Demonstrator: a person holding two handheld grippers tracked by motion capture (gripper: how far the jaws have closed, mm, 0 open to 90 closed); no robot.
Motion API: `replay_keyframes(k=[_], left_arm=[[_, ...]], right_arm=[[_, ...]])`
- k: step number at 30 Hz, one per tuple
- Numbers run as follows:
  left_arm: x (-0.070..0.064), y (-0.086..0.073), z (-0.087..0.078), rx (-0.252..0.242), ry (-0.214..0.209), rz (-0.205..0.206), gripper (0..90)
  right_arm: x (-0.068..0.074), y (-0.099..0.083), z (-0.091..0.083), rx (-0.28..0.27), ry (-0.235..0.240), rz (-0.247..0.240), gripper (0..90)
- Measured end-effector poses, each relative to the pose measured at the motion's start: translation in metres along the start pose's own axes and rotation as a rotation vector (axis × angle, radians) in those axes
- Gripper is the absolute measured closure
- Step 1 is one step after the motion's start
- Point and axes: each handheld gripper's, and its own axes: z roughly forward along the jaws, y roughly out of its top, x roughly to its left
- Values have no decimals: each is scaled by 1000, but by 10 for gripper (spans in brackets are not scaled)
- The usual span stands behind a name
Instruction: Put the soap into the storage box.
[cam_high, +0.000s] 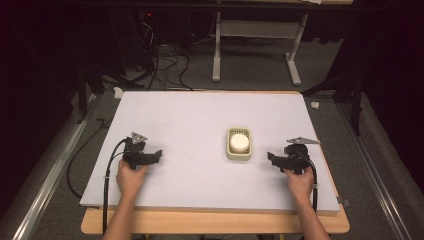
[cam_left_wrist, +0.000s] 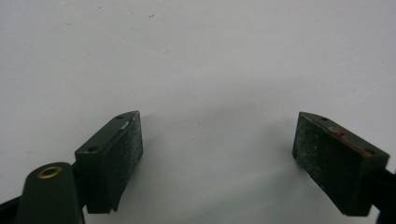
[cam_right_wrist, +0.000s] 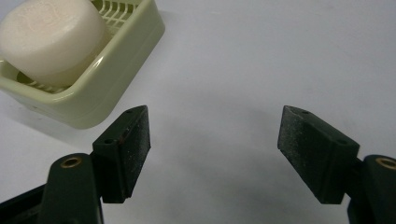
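A pale green soap dish (cam_high: 239, 150) sits right of the middle of the white mat, with a round white bar of soap (cam_high: 239, 142) in it. My right gripper (cam_high: 270, 158) rests on the mat just right of the dish, open, nothing between its jaws. In the right gripper view the soap dish (cam_right_wrist: 107, 88) and the soap (cam_right_wrist: 51, 39) lie at the upper left, beyond the gripper (cam_right_wrist: 215, 135), whose jaws stand wide apart. My left gripper (cam_high: 159, 153) lies on the mat's left part, open and empty. The left gripper (cam_left_wrist: 217, 142) faces bare mat.
The white mat (cam_high: 200, 115) covers a wooden table (cam_high: 215, 222). Behind the table stand a grey metal stand (cam_high: 255, 45) and loose cables (cam_high: 165, 60) on the floor. A black cable (cam_high: 107, 175) trails from the left gripper over the mat's near edge.
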Motion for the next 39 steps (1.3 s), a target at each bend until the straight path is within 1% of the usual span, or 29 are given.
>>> replay_keyframes(k=[13, 29, 32, 33, 34, 36, 39], left_arm=[[0, 0, 0, 0, 0, 0, 166], [0, 0, 0, 0, -1, -1, 166], [0, 0, 0, 0, -1, -1, 166], [0, 0, 0, 0, -1, -1, 166], [0, 0, 0, 0, -1, -1, 166], [0, 0, 0, 0, -1, -1, 166], [0, 0, 0, 0, 0, 0, 166]], right_arm=[[0, -3, 7, 25, -24, -2, 262], [1, -6, 14, 41, -69, -26, 262], [2, -7, 14, 41, -79, -40, 256], [2, -7, 15, 37, -84, -53, 254], [3, -10, 16, 30, -95, -82, 238], [4, -12, 16, 20, -95, -91, 233], [4, -12, 16, 20, -95, -94, 230]])
